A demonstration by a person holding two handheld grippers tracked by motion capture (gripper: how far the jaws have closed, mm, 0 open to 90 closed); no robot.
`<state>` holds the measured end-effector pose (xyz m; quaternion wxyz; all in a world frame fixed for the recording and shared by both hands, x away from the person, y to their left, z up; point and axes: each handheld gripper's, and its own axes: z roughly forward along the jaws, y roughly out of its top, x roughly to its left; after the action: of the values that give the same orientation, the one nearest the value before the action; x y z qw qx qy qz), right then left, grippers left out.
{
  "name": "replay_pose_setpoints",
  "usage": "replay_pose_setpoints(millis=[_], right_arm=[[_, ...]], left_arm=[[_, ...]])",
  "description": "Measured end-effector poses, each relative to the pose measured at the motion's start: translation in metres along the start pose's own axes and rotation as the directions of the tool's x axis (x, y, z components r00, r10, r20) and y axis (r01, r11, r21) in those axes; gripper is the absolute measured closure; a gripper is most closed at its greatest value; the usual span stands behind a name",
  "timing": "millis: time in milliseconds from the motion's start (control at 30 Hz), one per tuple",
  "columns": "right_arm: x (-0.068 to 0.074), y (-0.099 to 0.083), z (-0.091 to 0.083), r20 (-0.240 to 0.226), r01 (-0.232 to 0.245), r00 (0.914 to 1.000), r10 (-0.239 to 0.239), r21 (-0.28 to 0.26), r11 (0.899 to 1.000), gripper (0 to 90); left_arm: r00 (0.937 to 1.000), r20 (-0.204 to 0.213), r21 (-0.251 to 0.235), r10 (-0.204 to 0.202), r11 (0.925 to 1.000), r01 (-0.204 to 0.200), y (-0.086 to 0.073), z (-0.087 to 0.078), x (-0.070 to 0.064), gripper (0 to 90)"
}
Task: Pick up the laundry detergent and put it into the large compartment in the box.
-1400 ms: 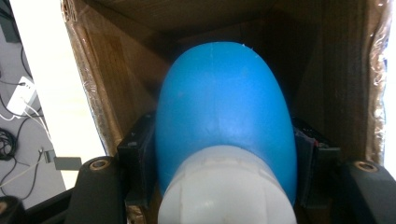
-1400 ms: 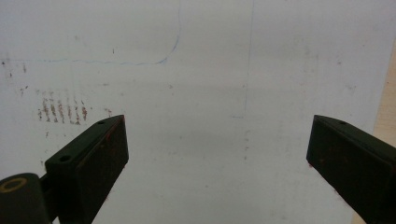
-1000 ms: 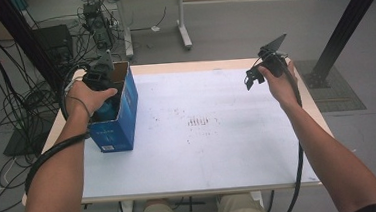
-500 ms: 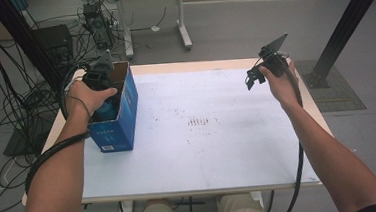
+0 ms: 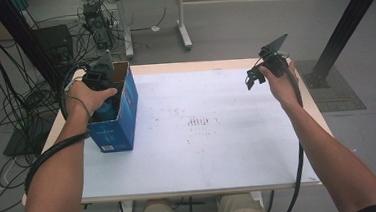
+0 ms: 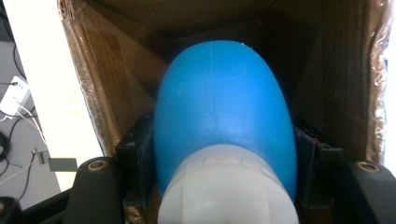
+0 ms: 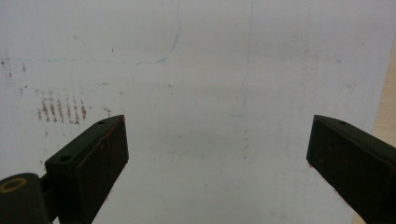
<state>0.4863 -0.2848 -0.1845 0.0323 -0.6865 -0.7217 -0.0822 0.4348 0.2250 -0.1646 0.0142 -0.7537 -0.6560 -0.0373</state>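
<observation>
From the high view, I see the left hand (image 5: 86, 95) plunging its black two-jaw left gripper (image 5: 106, 91) into an open-topped blue cardboard box (image 5: 121, 110) that stands upright near the left edge of the white, scuff-marked table (image 5: 218, 134). The gripper's business end is hidden inside the box. Across the table, the right hand (image 5: 280, 82) holds the right gripper (image 5: 252, 79) raised above the far right corner, well apart from the box, with its cable trailing down along the forearm; I judge it is parked there to leave the left side room to work.

In the left gripper view, the brown inner walls of the box rise on all sides, and a smooth blue rounded plastic object with a white ribbed cap or neck (image 6: 224, 149) sits squarely between the two black jaws. The jaws press against its flanks, closed as far as its width allows, so I read this as a firm hold, likely for lifting it out. What the object is, I cannot say for certain; it looks like a bottle.

In the right gripper view, the jaws stand spread wide with nothing between them, looking down on bare tabletop and a cluster of reddish-brown smudges (image 7: 60, 109).
</observation>
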Motion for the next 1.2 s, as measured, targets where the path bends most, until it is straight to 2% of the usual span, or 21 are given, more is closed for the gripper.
replay_pose_setpoints(millis=[1200], right_arm=[[0.0023, -0.0018, -0.0009, 0.004, 0.006, 1.0000, -0.006, -0.003, 1.000, 5.5]], left_arm=[[0.9996, 0.023, -0.007, -0.016, 0.9998, 0.016, -0.0019, 0.0007, 0.0062, 35.4]])
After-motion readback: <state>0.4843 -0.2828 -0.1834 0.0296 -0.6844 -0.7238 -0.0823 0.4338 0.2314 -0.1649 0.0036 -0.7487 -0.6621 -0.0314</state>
